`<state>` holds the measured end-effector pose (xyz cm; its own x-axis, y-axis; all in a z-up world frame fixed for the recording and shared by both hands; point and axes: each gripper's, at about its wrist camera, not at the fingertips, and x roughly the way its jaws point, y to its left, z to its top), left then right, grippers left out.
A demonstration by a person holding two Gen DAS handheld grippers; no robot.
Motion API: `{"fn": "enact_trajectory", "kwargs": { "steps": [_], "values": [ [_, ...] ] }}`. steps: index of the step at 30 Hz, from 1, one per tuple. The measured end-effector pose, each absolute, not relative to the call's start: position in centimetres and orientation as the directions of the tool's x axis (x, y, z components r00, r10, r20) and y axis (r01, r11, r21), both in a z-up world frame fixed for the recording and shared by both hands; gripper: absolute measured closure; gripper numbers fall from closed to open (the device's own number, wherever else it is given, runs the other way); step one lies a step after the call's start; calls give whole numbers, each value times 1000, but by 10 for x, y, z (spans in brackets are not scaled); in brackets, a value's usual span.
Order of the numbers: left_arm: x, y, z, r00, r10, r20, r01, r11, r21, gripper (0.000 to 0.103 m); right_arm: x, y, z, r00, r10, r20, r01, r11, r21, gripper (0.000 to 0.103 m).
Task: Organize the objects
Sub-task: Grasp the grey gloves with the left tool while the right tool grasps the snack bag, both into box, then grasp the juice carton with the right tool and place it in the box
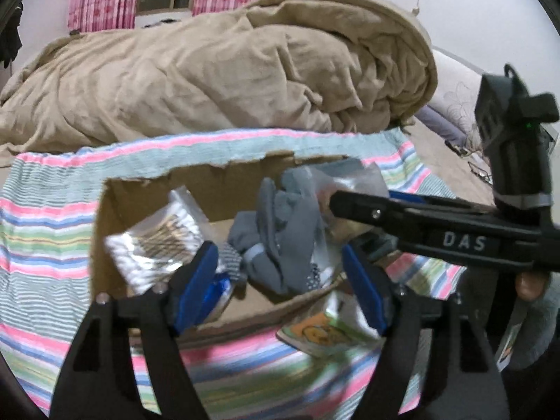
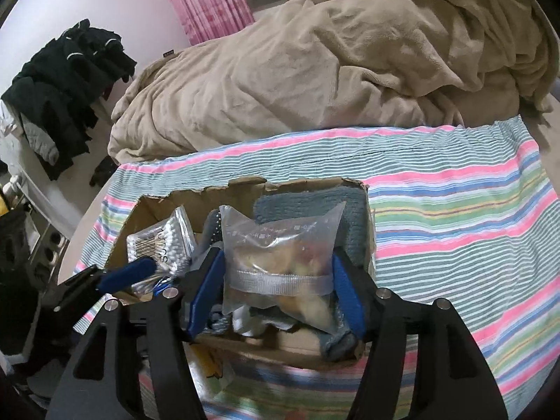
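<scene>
A torn cardboard box [image 1: 108,210] [image 2: 276,346] sits on a striped cloth on the bed. In it lie a packet of cotton swabs [image 1: 154,245] [image 2: 157,245], grey socks [image 1: 280,231] and a grey-blue towel [image 2: 350,210]. My right gripper [image 2: 276,294] is open around a clear zip bag of snacks [image 2: 283,255] standing in the box; whether the pads press it I cannot tell. My left gripper [image 1: 280,287] is open over the box's near edge, its fingers wide apart and holding nothing. The right gripper's arm [image 1: 437,231] crosses the left wrist view.
A small yellow-and-green card packet [image 1: 322,332] lies on the striped cloth [image 2: 455,227] just in front of the box. A heaped tan blanket [image 1: 210,70] [image 2: 315,70] fills the bed behind. Dark clothes [image 2: 66,80] hang at the left.
</scene>
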<state>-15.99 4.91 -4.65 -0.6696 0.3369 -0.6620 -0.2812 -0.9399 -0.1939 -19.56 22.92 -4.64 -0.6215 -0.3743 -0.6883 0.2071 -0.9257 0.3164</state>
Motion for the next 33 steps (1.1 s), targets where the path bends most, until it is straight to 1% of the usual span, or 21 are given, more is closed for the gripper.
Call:
{"fn": "enact_trajectory", "kwargs": {
  "steps": [5, 13, 17, 20, 26, 30, 33],
  "values": [
    [-145, 38, -37, -695, 331, -638, -268, -943, -197, 27, -183, 227, -36, -644, -370, -669, 220, -928, 301, 32],
    [-110, 20, -23, -739, 310, -598, -240, -951, -195, 27, -153, 229, -16, -674, -379, -634, 252, -925, 286, 31],
    [-88, 8, -25, -749, 298, -592, -217, -954, -205, 23, -136, 227, -8, -684, -397, -612, 288, -918, 274, 31],
    [-78, -1, -32, -748, 286, -598, -189, -957, -221, 22, -127, 223, -9, -673, -402, -621, 310, -915, 256, 31],
    [-75, -13, -52, -720, 251, -647, -140, -966, -219, 22, -117, 215, -29, -627, -413, -661, 338, -908, 247, 32],
    [-73, -15, -64, -714, 240, -658, -132, -969, -211, 22, -112, 209, -39, -606, -415, -678, 352, -905, 239, 32],
    [-77, -12, -74, -687, 230, -689, -123, -972, -201, 22, -110, 204, -44, -591, -422, -687, 366, -900, 237, 32]
  ]
}}
